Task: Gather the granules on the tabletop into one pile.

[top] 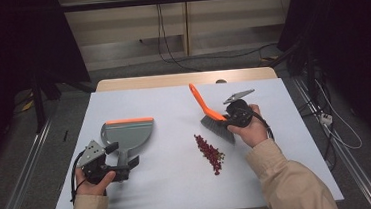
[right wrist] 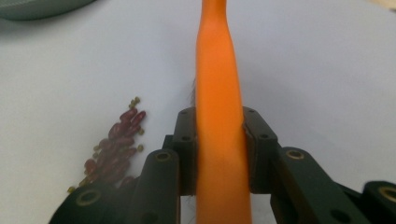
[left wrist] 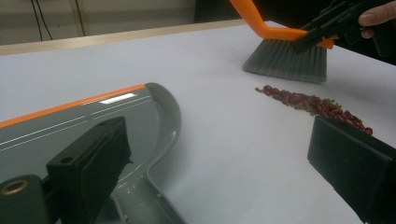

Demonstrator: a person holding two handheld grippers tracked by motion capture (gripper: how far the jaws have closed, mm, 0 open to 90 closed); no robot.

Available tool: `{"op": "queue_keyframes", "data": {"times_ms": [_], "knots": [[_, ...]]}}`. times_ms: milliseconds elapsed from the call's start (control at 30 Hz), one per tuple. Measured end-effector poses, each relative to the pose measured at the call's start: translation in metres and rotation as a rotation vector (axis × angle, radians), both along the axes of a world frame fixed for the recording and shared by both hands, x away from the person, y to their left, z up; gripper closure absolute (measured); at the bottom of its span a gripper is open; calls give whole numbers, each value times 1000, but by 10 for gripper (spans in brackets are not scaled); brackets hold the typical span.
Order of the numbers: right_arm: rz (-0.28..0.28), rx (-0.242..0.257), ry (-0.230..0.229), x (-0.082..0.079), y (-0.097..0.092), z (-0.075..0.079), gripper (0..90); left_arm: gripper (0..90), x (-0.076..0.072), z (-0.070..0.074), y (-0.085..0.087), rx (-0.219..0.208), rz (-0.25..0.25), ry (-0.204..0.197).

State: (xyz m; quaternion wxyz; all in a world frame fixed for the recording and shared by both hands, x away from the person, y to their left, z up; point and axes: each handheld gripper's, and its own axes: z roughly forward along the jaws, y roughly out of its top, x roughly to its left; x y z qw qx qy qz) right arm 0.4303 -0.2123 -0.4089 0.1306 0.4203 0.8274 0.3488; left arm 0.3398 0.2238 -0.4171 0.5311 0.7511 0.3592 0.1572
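Worktop (top: pixel 180 185) scene from above: the right gripper (top: pixel 232 117) is clamped on the orange handle of a brush (top: pixel 209 113), whose grey bristles rest on the surface just beside a line of red beans (top: pixel 209 153). The left gripper (top: pixel 123 165), jaws spread wide, sits at the handle of a grey dustpan (top: pixel 128 134), not pressing it.

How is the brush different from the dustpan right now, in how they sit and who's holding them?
The brush is clamped by its orange handle in the right gripper, bristles on the table; the dustpan lies flat, with the left gripper open around its handle. The brush stands beside the red beans; the dustpan lies farther off. Both are grey and orange.
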Motion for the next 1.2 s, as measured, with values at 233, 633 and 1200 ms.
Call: {"op": "queue_keyframes", "data": {"times_ms": [233,633,1200], "knots": [[104,63,-109,22,8,1,712,54,1,-1,2,3,10,2],[368,-71,-190,36,36,-11,713,54,-1,0,11,1,43,1],[598,-112,-183,-8,34,-6,713,53,-2,1,12,5,56,-1]]}}
